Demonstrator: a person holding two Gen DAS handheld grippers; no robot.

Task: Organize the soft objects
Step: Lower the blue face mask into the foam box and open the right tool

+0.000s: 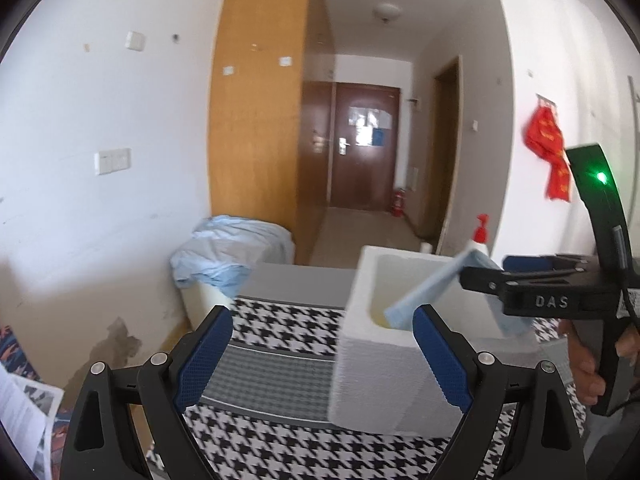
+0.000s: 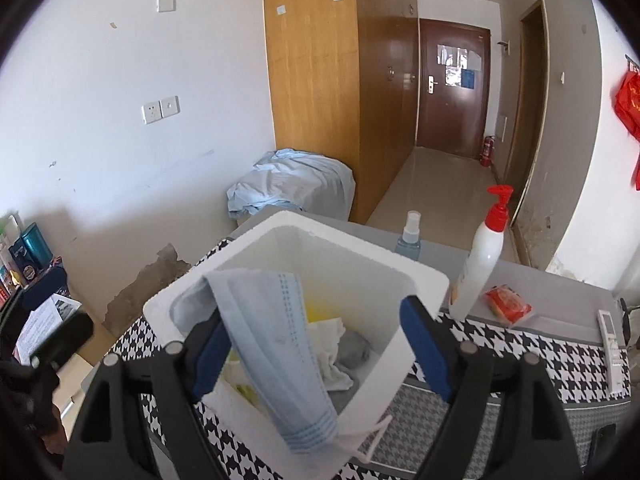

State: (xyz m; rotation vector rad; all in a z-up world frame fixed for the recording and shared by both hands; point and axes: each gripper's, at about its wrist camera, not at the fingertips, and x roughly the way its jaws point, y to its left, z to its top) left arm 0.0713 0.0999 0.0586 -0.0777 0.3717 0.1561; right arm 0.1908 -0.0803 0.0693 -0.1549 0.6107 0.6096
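A white foam box (image 2: 420, 280) stands on the houndstooth tablecloth (image 2: 520, 348). Inside it lie a white cloth (image 2: 332, 344) and a grey soft item (image 2: 354, 350). A light blue face mask (image 2: 272, 352) hangs over the box between the wide jaws of my right gripper (image 2: 312, 320), lying against the left finger; the pads do not press on it. In the left wrist view the mask (image 1: 432, 292) slants into the box (image 1: 372, 356) from my right gripper (image 1: 484, 272). My left gripper (image 1: 322, 320) stands open and empty just left of the box.
Behind the box stand a white pump bottle (image 2: 480, 264) and a small spray bottle (image 2: 409, 238). A red packet (image 2: 508, 304) and a remote (image 2: 612, 344) lie to the right. A crumpled blue sheet (image 2: 292, 184) sits beyond the table. A hand (image 1: 588, 364) holds the right gripper.
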